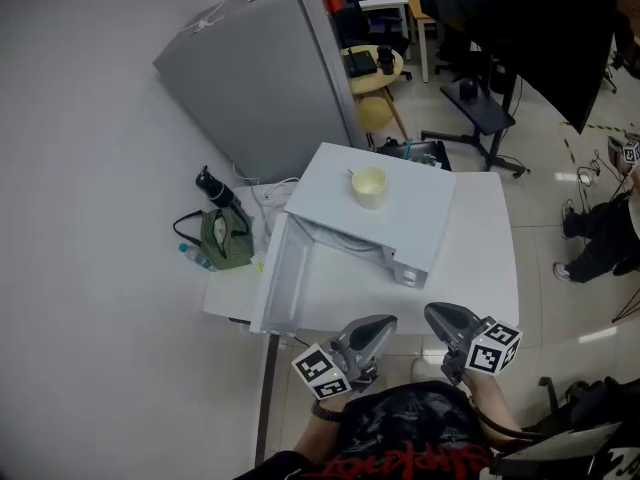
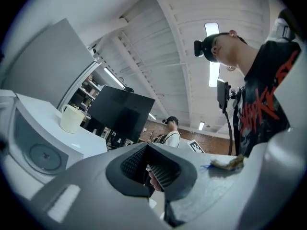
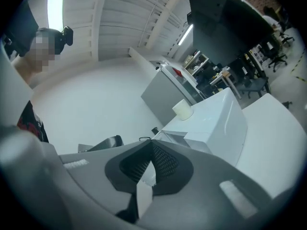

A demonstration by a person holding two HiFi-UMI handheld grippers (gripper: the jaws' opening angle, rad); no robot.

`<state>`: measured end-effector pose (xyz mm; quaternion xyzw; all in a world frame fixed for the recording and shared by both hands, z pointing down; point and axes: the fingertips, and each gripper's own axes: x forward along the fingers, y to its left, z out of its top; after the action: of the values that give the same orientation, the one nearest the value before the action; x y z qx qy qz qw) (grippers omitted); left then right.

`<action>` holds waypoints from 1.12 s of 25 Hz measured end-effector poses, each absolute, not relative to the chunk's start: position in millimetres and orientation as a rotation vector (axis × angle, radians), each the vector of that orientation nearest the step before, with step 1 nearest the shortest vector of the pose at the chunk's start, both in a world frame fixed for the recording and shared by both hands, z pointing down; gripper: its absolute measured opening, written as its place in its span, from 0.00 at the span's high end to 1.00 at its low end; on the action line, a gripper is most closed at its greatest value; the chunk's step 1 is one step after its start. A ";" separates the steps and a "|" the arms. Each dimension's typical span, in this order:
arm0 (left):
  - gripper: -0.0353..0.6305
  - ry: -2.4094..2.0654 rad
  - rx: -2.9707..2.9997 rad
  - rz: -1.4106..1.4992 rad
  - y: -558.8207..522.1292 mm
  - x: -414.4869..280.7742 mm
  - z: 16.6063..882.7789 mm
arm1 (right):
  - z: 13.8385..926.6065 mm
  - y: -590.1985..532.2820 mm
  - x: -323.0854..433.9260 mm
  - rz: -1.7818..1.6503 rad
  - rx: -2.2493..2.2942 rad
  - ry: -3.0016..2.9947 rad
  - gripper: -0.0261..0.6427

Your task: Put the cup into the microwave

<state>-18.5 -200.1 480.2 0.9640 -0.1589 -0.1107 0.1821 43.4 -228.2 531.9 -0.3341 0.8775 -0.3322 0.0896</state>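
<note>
At the far left of the head view a green bag [image 1: 225,240] lies on the floor beside the white table [image 1: 480,258]. Next comes the microwave door [image 1: 283,278], swung open toward the table's left edge, and then the white microwave [image 1: 400,208] itself. The cup [image 1: 369,186], pale yellow and upright, stands on top of the microwave, not inside it.

Both tools are low in the head view, close to the person's body and off the table's near edge, well apart from the cup. The left gripper [image 1: 385,324] points toward the microwave; its own view shows its jaws closed together with nothing between them and the cup [image 2: 72,118] far off to the left. The right gripper [image 1: 433,314] is just beside it. Its jaws seem to meet at the tips, empty too, and the cup [image 3: 183,109] sits ahead and slightly right.
</note>
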 end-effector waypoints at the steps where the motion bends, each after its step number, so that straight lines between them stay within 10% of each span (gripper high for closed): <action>1: 0.95 -0.455 2.710 -0.311 -218.4 -27.3 480.6 | 529.5 -238.8 39.7 -0.990 -1.025 2.580 0.96; 8: 0.95 -0.814 2.793 -0.114 -339.7 -66.2 500.9 | 513.1 -268.2 40.3 -0.907 -1.219 2.484 0.96; 14: 0.33 -1.073 2.720 0.173 -440.6 -61.0 531.6 | 515.9 -273.0 71.8 -0.894 -1.366 2.336 0.96; 16: 0.27 -1.126 2.699 0.249 -469.5 -47.0 542.0 | 516.0 -271.3 83.6 -0.889 -1.409 2.307 0.96; 28: 0.22 -1.321 2.533 0.388 -553.5 -18.9 581.7 | 514.3 -240.9 105.6 -0.844 -1.447 2.282 0.96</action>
<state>-18.9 -553.5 581.7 0.8712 -0.4544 0.1336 0.1291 105.6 -240.9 514.3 -0.5051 0.7964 -0.2946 0.1546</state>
